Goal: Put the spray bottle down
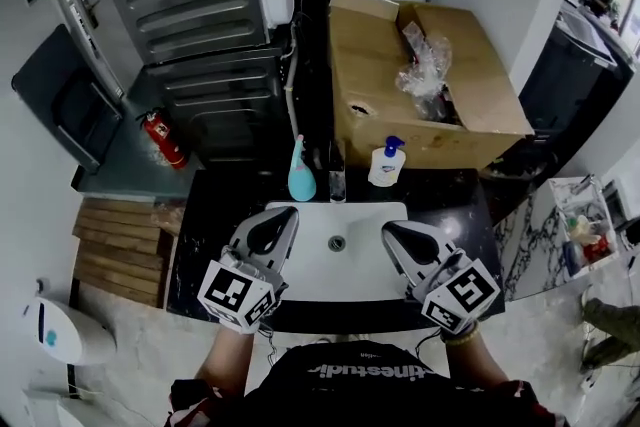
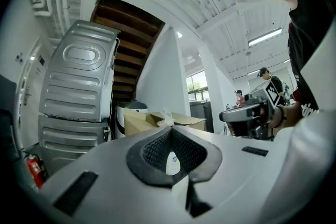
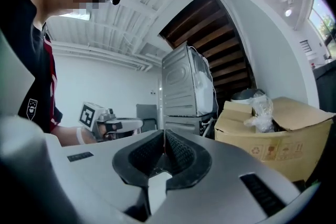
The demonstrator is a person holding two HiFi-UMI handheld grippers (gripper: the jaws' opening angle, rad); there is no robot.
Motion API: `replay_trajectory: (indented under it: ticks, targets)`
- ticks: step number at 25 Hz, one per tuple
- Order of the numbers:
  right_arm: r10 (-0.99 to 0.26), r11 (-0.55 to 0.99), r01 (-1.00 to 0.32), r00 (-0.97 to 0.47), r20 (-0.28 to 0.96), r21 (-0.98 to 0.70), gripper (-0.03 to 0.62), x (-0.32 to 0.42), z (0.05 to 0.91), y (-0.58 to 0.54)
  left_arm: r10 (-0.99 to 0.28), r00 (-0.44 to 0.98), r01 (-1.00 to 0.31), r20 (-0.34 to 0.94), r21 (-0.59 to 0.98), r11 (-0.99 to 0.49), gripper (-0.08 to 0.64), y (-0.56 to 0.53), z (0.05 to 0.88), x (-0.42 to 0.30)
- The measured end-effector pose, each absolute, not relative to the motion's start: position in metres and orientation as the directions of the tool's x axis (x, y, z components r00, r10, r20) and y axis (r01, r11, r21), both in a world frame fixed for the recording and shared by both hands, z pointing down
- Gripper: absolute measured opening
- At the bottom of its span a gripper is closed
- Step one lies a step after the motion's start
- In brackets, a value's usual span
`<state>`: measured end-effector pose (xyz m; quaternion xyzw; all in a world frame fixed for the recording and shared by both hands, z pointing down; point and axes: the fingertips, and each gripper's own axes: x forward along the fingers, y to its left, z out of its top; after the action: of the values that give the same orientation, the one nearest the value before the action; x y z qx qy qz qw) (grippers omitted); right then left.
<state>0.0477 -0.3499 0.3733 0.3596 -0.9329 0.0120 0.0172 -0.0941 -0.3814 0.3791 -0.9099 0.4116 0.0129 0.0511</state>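
Observation:
The teal spray bottle [image 1: 300,175] stands upright on the black counter [image 1: 215,215] behind the white sink [image 1: 340,260], just left of the faucet [image 1: 337,177]. No gripper touches it. My left gripper [image 1: 281,220] hovers over the sink's left side, a short way in front of the bottle, its jaws shut with nothing between them. My right gripper [image 1: 396,233] hangs over the sink's right side, also shut and empty. In the left gripper view the pads [image 2: 157,147] meet at their tips, and the right gripper [image 2: 248,115] shows beyond. The right gripper view shows its pads [image 3: 176,152] closed together.
A white pump bottle with a blue top [image 1: 386,163] stands right of the faucet. Behind the counter sit an open cardboard box [image 1: 470,75], grey stacked machines [image 1: 190,5] and a red fire extinguisher [image 1: 163,137]. Wooden slats [image 1: 115,245] lie on the floor at left.

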Motion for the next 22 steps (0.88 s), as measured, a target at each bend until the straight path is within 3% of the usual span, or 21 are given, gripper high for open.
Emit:
replay_trajectory:
  ticks: [22]
  targets:
    - [-0.699, 0.715, -0.699, -0.715, 0.011, 0.004, 0.041, 0.06, 0.36, -0.344, -0.729, 0.682, -0.731, -0.064, -0.035, -0.681, 0.015, -0.365, 0.384, -0.081]
